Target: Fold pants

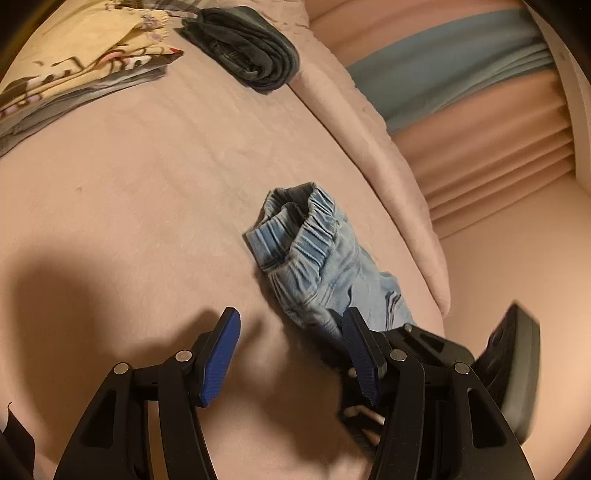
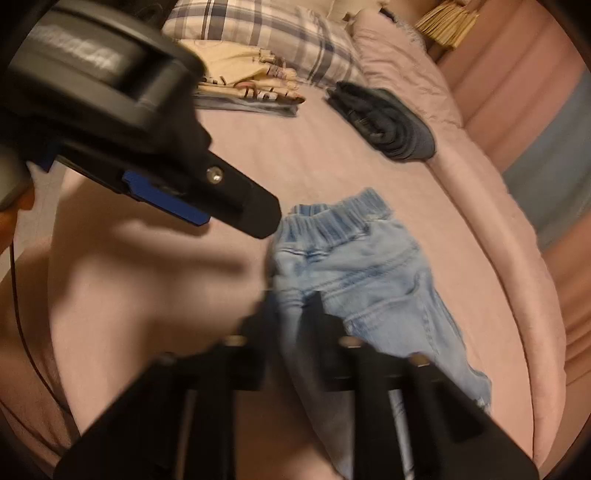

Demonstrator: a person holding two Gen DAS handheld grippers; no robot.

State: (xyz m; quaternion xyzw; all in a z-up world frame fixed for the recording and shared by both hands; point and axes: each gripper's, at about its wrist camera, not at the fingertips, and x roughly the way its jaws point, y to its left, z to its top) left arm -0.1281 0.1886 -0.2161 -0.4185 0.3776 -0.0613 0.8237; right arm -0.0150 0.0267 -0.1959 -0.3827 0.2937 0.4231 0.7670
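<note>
Pale blue denim, the pants (image 2: 354, 269) lie on the pink bed (image 1: 147, 184) with their elastic waistband (image 2: 340, 218) at the far end and the legs trailing back toward me. My right gripper (image 2: 295, 314) has its jaws closed on a bunched fold of that denim near the seat; its view is blurred. My left gripper (image 1: 291, 343) hangs over bare bedspread just beside the pants, jaws spread wide and holding nothing, its right blue pad (image 1: 360, 354) close against the denim edge. Farther up the bed sit a folded dark garment (image 1: 243, 48), a stack of folded cream and grey clothes (image 1: 81, 62), and a plaid pillow (image 2: 258, 33). A ribbed pink headboard (image 1: 498, 155) borders the bed's right side.
</note>
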